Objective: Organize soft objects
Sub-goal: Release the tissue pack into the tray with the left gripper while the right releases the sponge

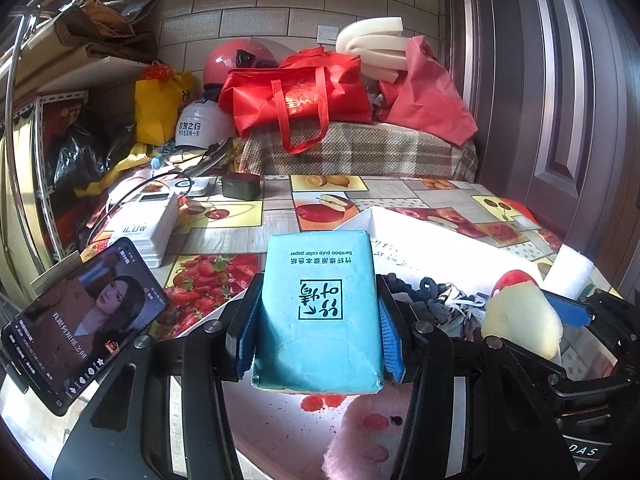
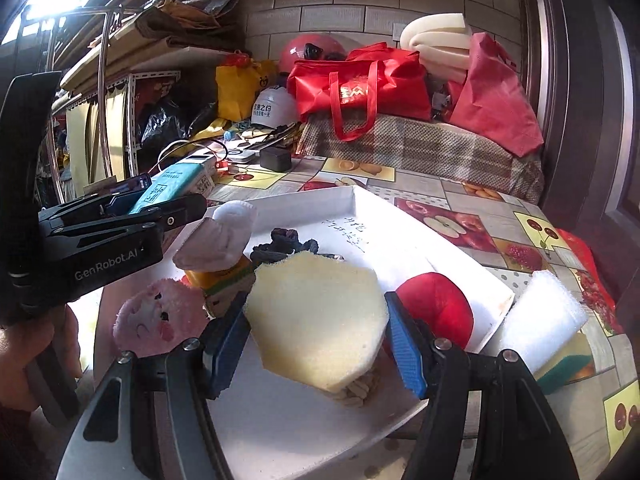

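My left gripper [image 1: 318,336] is shut on a blue tissue pack [image 1: 318,312] and holds it above the table's near edge; the pack also shows in the right wrist view [image 2: 176,184]. My right gripper [image 2: 316,344] is shut on a pale yellow sponge [image 2: 320,316] over the white tray [image 2: 408,240]; the sponge also shows in the left wrist view [image 1: 520,320]. In the tray lie a red soft ball [image 2: 440,308], a dark scrunchie [image 2: 284,246], a rolled sock [image 2: 220,236] and a pink plush toy [image 2: 158,316].
A white foam block [image 2: 540,320] and a green sponge [image 2: 568,368] sit right of the tray. A phone [image 1: 80,320] on a stand and a white box [image 1: 144,228] are at left. Red bags [image 1: 296,96] and helmets are stacked at the back.
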A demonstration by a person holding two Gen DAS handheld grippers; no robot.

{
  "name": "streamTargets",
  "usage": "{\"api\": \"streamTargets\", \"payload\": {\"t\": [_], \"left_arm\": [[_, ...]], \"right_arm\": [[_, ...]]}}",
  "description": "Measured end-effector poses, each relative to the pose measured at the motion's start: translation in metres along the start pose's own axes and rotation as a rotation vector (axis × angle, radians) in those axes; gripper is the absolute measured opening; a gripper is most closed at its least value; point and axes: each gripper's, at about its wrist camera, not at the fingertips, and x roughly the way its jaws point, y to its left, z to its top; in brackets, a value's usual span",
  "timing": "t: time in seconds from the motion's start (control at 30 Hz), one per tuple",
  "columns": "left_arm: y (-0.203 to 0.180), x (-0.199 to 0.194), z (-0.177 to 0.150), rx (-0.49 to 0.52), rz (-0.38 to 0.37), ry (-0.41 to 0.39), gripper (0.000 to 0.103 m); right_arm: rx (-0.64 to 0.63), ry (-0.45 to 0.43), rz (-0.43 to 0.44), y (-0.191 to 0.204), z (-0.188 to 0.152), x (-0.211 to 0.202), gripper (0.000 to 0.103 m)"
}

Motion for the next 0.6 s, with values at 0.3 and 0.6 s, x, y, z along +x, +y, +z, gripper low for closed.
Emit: {"api": "streamTargets", "payload": {"t": [0.3, 0.6], "left_arm": [[-0.002, 0.001, 0.000, 0.011, 0.031, 0.002, 0.050], [-0.001, -0.003, -0.001, 0.012, 0.085, -0.021, 0.100]], "right_arm": [[0.080, 0.007, -0.029, -0.017, 0.004, 0.009, 0.066], [0.084, 0.014, -0.046, -0.017, 0.006, 0.011, 0.087]]}}
